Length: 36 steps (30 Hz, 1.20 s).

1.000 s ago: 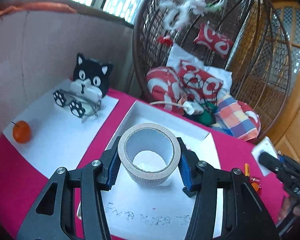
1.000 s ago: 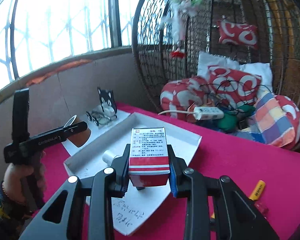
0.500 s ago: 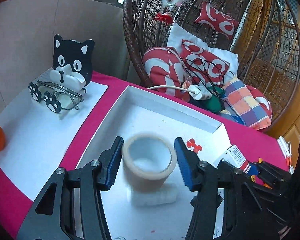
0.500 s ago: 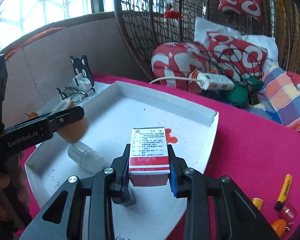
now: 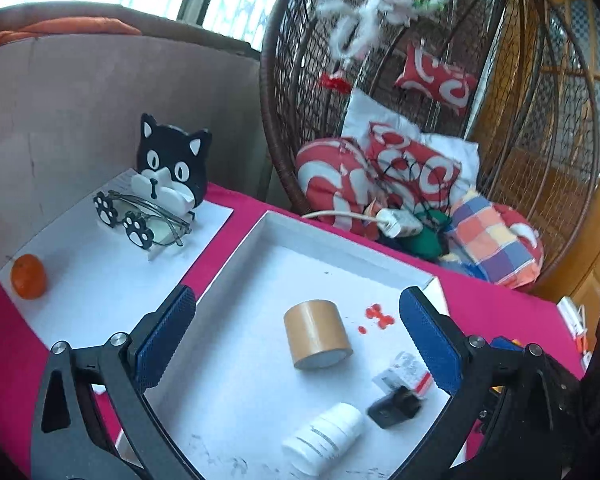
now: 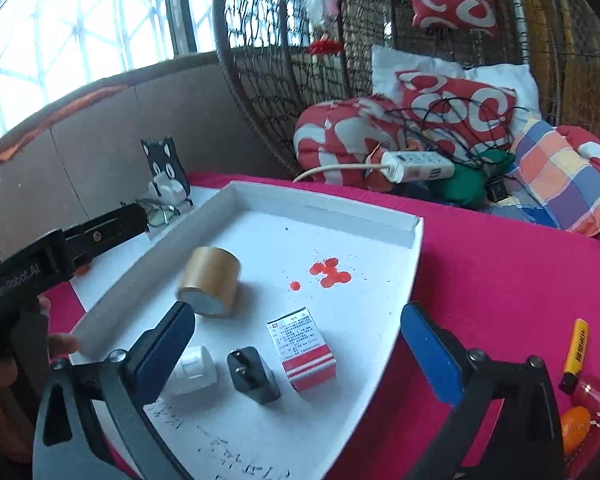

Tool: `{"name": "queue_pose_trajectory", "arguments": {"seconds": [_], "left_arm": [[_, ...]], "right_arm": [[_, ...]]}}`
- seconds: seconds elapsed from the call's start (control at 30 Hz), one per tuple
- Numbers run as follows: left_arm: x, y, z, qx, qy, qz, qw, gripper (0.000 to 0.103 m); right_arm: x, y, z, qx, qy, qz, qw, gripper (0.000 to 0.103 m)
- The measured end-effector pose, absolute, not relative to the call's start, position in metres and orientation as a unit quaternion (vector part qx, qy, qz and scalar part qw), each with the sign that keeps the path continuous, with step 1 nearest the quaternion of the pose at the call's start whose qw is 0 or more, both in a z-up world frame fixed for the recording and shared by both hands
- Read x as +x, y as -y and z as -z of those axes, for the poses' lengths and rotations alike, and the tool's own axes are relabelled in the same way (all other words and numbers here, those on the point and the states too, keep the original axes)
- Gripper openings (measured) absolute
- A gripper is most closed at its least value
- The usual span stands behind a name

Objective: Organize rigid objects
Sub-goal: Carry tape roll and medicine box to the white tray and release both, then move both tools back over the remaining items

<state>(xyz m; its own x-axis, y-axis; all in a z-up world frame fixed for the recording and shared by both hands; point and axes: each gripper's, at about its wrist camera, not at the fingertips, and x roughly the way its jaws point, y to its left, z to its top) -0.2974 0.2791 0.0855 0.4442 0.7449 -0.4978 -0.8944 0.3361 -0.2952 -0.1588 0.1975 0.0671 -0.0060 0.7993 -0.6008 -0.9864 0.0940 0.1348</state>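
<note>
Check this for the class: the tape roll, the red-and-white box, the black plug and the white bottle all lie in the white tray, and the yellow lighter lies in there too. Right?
Not quite. The yellow lighter lies outside the white tray, on the pink cloth to its right, as the right wrist view shows. The tape roll, red-and-white box, black plug and white bottle are inside.

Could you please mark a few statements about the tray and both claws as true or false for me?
1. The tape roll lies inside the white tray. True.
2. The right claw is clamped on the medicine box. False: its jaws are opening and the box sits free on the tray.
3. The yellow lighter lies on the pink cloth outside the tray. True.
4. The glasses are in the tray. False: they rest by the cat holder on white paper.
5. The left claw holds nothing. True.
</note>
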Motion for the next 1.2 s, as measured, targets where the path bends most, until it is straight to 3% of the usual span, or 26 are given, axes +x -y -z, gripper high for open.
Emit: {"name": "queue_pose_trajectory", "arguments": {"seconds": [0.93, 1.2], "left_arm": [[-0.251, -0.188, -0.152, -0.187, -0.089, -0.423, 0.882, 0.103], [-0.199, -0.166, -0.133, -0.179, -0.158, -0.349, 0.906, 0.103]], "right_arm": [[-0.046, -0.018, -0.179, 0.042, -0.154, -0.557, 0.815, 0.103], [-0.01, 0.019, -0.181, 0.079, -0.144, -0.514, 0.842, 0.103]]}}
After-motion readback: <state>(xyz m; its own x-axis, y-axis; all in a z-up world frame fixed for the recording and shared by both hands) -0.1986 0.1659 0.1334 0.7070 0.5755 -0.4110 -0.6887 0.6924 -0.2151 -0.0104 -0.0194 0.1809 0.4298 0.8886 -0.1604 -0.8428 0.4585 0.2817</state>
